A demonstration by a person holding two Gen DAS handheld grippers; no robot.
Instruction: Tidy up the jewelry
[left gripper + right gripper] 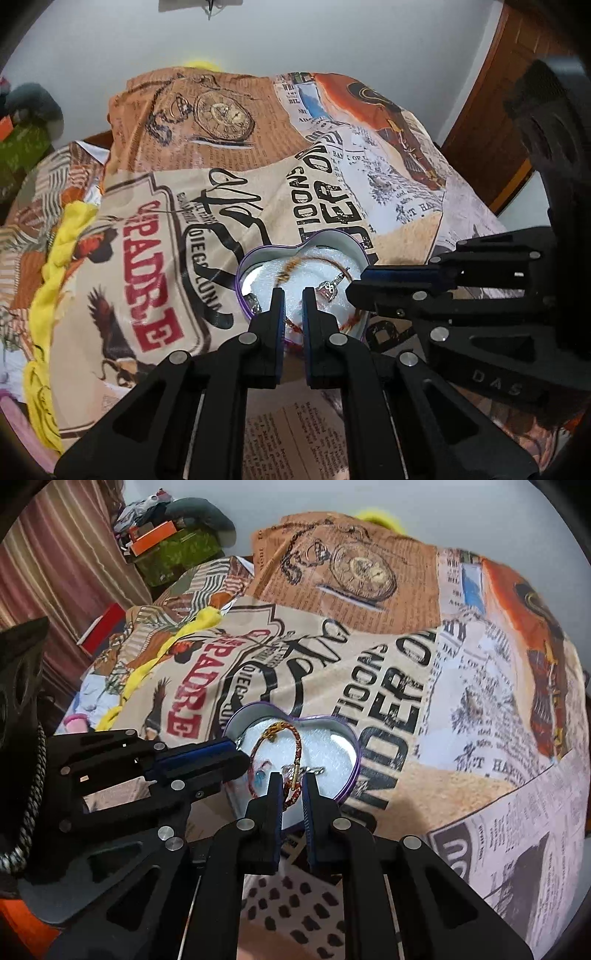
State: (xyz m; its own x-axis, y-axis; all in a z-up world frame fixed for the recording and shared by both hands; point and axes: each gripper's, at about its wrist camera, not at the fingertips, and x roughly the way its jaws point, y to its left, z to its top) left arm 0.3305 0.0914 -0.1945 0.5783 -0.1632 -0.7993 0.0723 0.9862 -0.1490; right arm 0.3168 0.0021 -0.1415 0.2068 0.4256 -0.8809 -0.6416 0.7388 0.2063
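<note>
Both claws sat narrow over the heart-shaped tin [251, 258], jaws nearly together. From the left wrist view, our left claw [293, 295] showed only a slim gap between its tips, and we saw the red-and-gold cord bracelet [314, 264] pass across that gap low down; whether the pads pinched it, we could not tell. From the right wrist view, our right claw [293, 779] was equally narrow, with the bracelet's gold clasp [293, 777] lying in the gap. Again, contact was uncertain.

The tin rested on the printed newspaper-pattern cloth [166, 221], lid off, lined with white padding [325, 746]. The bracelet lay looped on that padding, inside the tin. A small silver charm piece [328, 290] lay beside it, also inside. A yellow braided cloth [66, 266] ran along the far left, well apart from the tin.

Handling judgement: the bracelet looked light, limp and thin, so we expected it to sag and swing from any single hold. The woven cord seemed the better place to pinch, being soft and grippy. The clasp looked hard, smooth and small, likely to slip out of flat pads. The silver piece looked tiny and easily snagged on the cord. The tin looked light; we judged it might slide on the cloth if nudged.
</note>
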